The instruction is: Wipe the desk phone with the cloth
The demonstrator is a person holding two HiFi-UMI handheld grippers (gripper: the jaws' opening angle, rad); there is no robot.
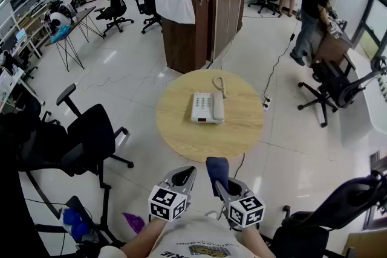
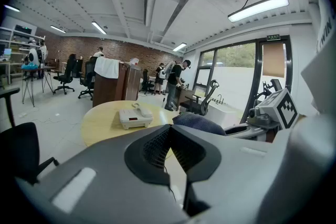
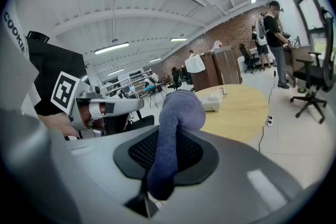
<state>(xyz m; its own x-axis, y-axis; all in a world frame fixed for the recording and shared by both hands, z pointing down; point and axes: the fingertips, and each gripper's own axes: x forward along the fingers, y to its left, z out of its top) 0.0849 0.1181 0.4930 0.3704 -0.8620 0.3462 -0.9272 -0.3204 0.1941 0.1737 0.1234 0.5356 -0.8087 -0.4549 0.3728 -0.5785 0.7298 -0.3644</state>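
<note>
- The right tool [image 1: 222,187] is squeezing the blue cloth [image 1: 216,170].
- The left tool [image 1: 183,177] is pinching together on nothing.
- The white phone [image 1: 208,107] is lying on the round worktop [image 1: 242,133], well apart from both.

The cloth [image 3: 177,113] looks like a soft, fuzzy knit in matt dark blue, set against the matt grey plastic shell and black ribbed pads of the right gripper [image 3: 168,157]. The desk phone [image 1: 207,108] is smooth pale plastic. The desk [image 1: 236,136] is light matt wood grain, and the floor [image 1: 133,75] is glossy pale tile.
</note>
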